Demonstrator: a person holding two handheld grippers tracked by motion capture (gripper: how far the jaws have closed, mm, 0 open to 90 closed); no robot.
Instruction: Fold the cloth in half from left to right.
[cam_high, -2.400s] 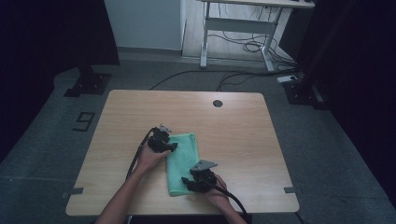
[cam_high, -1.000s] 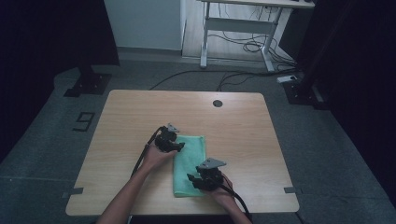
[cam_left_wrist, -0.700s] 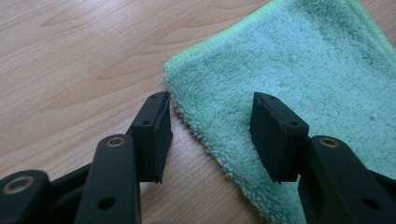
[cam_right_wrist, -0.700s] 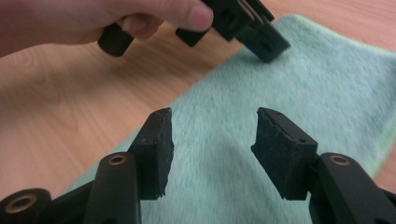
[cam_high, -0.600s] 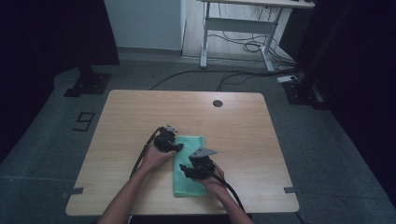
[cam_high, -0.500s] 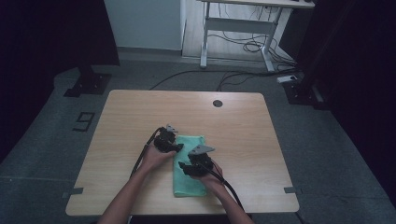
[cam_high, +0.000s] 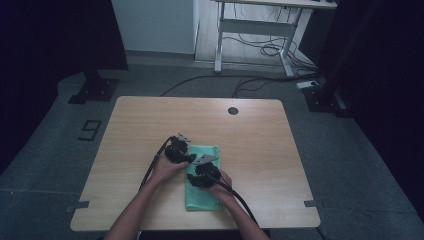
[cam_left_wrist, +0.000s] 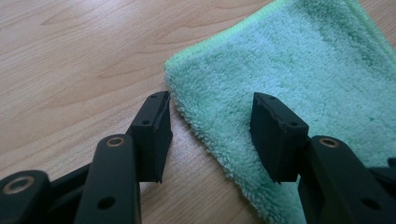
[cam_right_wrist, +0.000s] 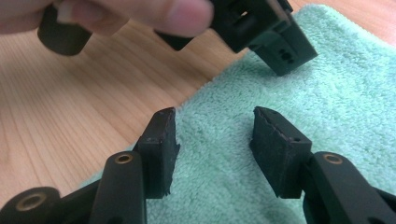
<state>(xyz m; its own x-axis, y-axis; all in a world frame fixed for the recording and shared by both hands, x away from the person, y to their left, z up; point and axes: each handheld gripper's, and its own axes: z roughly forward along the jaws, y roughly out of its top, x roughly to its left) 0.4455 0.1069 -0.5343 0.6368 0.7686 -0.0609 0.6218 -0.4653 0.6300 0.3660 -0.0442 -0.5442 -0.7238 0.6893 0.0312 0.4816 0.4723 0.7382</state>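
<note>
One green cloth (cam_high: 204, 175) is counted, folded, low and centre in the high view, on the one wooden table (cam_high: 260, 145). Two grippers are seen there: the left gripper (cam_high: 186, 157) at the cloth's upper left corner and the right gripper (cam_high: 193, 179) on its left part; two black jaws are counted on each in the gripper views. Two forearms enter from the bottom edge. One dark round hole (cam_high: 232, 110) is seen near the table's upper edge. One white desk frame (cam_high: 255, 30) is counted at the top, with several cables beneath, perhaps four, too tangled for certainty. One "9" (cam_high: 89, 130) is marked on the floor, at left.
</note>
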